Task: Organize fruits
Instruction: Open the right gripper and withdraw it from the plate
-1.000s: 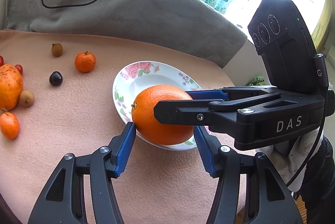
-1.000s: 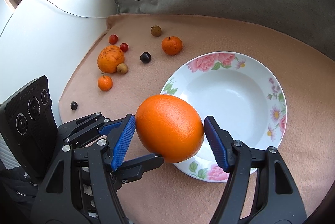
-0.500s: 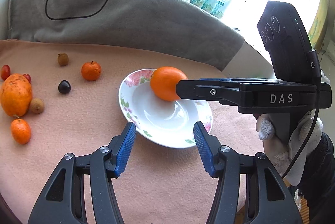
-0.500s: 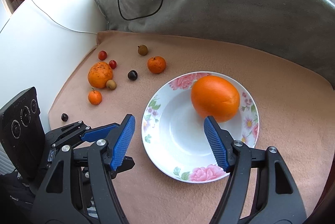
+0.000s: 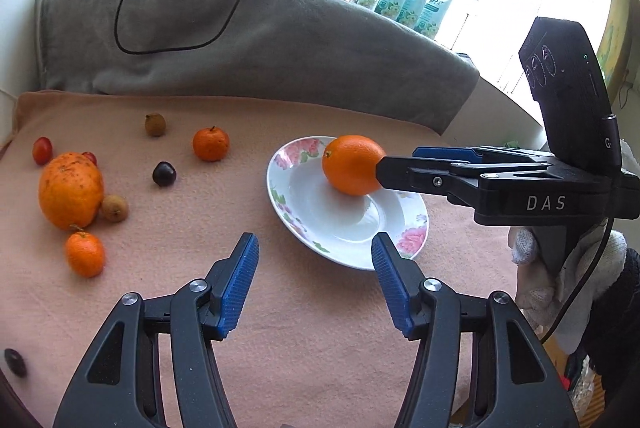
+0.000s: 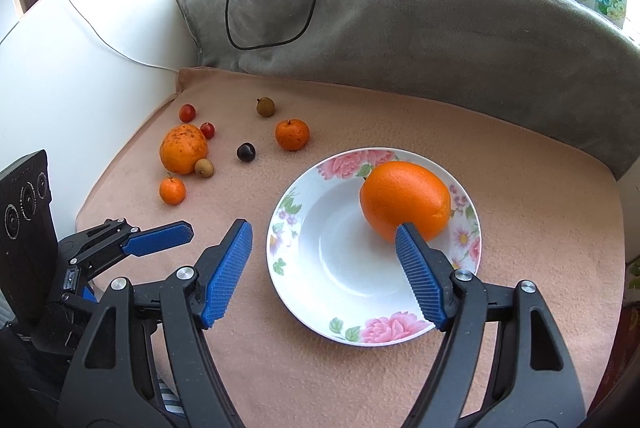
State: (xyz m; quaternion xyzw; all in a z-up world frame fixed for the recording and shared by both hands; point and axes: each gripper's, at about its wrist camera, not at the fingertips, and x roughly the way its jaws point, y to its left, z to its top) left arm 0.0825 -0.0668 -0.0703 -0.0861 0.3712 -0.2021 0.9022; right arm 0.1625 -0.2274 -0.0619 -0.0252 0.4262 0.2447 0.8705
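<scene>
Orange (image 6: 404, 202) lies in the plate (image 6: 320, 284) beyond the right gripper (image 6: 324, 268), just opened, empty.

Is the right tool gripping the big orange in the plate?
No: the orange lies in the plate, and the right tool stands open, gripping nothing.

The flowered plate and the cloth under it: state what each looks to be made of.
Flowered plate: likely glazed ceramic or porcelain; glossy white surface with reflections and printed pink flowers on the rim, though melamine can't be ruled out.
Cloth: looks like a soft fleece or plush blanket, peach-coloured; matte, with a nubby, fuzzy texture and a rounded folded edge at the back.
</scene>
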